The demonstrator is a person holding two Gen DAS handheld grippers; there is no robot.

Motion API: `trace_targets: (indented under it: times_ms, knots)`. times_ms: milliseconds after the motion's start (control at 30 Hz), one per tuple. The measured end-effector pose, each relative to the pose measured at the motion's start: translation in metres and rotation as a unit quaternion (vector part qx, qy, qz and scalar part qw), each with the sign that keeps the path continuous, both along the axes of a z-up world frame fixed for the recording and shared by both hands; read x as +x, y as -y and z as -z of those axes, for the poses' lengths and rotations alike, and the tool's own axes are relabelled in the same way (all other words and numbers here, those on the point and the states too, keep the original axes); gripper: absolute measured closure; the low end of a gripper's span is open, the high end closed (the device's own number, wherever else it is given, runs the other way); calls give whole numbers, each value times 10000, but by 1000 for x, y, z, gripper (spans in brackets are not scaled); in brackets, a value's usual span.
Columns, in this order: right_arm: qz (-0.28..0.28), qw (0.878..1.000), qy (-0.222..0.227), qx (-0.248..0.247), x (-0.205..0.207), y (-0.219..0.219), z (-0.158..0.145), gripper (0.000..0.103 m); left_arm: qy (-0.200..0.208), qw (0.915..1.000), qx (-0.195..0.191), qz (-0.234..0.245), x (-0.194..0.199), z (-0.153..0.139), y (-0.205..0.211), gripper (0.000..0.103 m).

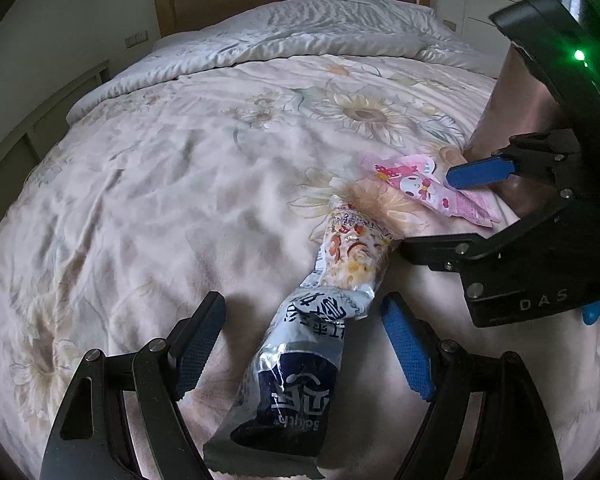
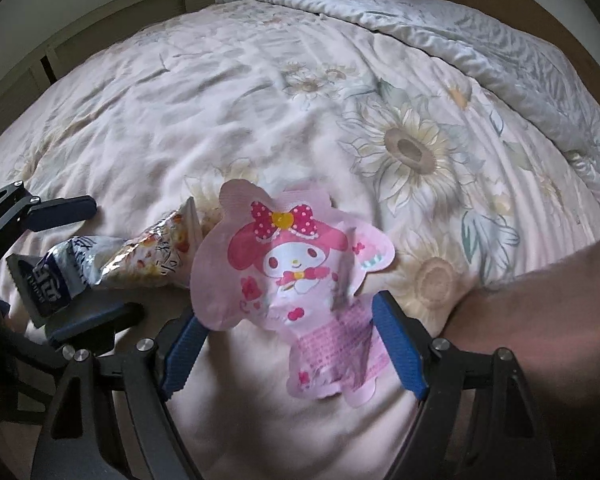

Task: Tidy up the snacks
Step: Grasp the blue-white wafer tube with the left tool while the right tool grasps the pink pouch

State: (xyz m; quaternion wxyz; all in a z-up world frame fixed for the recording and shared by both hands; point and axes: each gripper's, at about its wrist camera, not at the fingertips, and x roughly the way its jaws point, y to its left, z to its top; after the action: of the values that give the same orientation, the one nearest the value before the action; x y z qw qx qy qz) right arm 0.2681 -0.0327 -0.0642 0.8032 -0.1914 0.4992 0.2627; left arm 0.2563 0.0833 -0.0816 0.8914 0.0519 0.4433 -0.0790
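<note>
Honestly this looks barely started. All the snacks are lying loose on the floral quilt [image 1: 180, 168], nothing stacked or binned that I can see. The left gripper [image 1: 304, 344] is spread wide around the silver-and-navy snack bag [image 1: 296, 376], not pinching it. The right gripper [image 2: 288, 340] is also released, jaws either side of the pink My Melody pouch [image 2: 288, 276]. The nut packet [image 1: 356, 248] sits between the two, touching both.
</note>
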Motion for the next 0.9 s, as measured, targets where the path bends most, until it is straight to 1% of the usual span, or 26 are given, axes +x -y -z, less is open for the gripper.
trace_targets:
  times_ms: [100, 200, 333, 467, 500, 533, 567, 633, 767, 900]
  knots:
    - [18, 10000, 34, -31, 0, 0, -4, 5, 0, 10000, -52, -4, 0, 2, -1, 27]
    - [-59, 9997, 78, -227, 1, -4, -5, 5, 9, 9999, -119, -46, 1, 4, -2, 27]
    - [-43, 9996, -105, -265, 7, -6, -2, 5, 9, 9998, -201, -52, 0, 3, -4, 27]
    - [135, 9995, -259, 79, 10, -5, -3, 5, -76, 9993, -356, -45, 3, 3, -8, 27]
    - [135, 9993, -290, 173, 9, -5, -3, 6, -96, 9992, -376, -26, 4, 3, -8, 27]
    - [117, 9993, -288, 196, 7, -5, -2, 12, -113, 9992, -392, -3, 5, 3, -8, 27]
    - [94, 9994, -265, 176, 5, -7, -1, 16, -134, 9991, -395, 24, 6, 2, -7, 27]
    - [113, 9995, -238, 162, 4, -8, 0, 18, -187, 9992, -348, 95, 9, 3, -5, 27]
    - [304, 9984, -322, 364, 6, -4, 1, 17, -258, 9993, -97, 261, 16, 4, 5, 27]
    - [418, 9975, -351, 442, 13, 1, 2, 18, -253, 9993, 46, 267, 20, 7, 10, 27]
